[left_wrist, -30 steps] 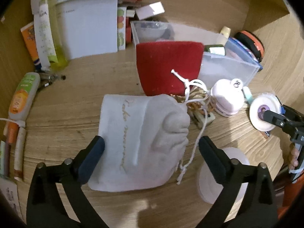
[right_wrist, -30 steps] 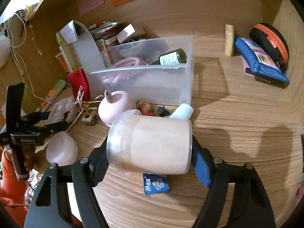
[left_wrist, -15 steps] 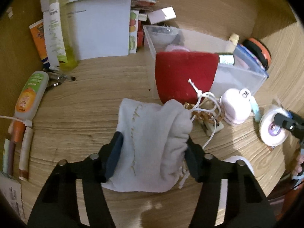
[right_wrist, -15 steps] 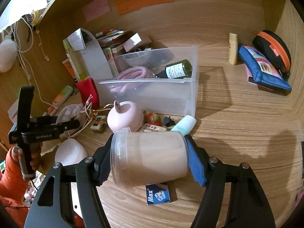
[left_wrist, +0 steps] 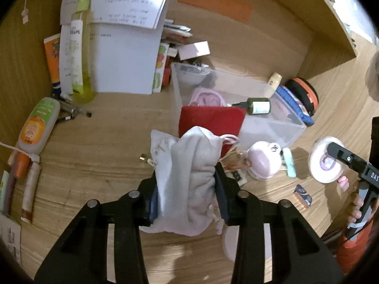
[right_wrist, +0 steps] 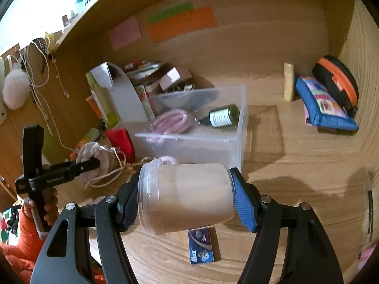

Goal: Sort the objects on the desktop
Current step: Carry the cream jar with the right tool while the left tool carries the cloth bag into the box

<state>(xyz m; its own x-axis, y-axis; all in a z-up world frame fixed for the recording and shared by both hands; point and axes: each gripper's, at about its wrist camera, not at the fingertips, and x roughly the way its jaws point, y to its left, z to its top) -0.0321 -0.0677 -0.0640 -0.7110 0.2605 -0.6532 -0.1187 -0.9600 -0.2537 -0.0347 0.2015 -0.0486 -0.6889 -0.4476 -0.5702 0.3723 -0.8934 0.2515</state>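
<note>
A pale grey drawstring pouch [left_wrist: 196, 151] is bunched upright between the pads of my left gripper [left_wrist: 187, 184], whose jaws are closing and press on its sides. The right wrist view shows that pouch [right_wrist: 94, 151] off the desk, strings hanging. My right gripper [right_wrist: 186, 196] is shut on a clear plastic jar [right_wrist: 189, 215] with a beige filling, held sideways above the desk. A clear plastic bin [right_wrist: 236, 146] stands just beyond, holding a pink coil and a dark green bottle [right_wrist: 222, 117]. A red pouch [left_wrist: 210, 120] leans on the bin.
A pink round case [left_wrist: 263, 163] and a mint tube lie before the bin. Left are tubes, pens and a white file holder [left_wrist: 128, 66]. Back right sit a blue pouch [right_wrist: 324, 104] and a black-orange case [right_wrist: 336, 80]. A blue packet [right_wrist: 201, 246] lies under the jar.
The left jaws went from wide apart around the flat pouch to squeezing it, and it has come up off the desk. The right gripper has risen a little with the jar.
</note>
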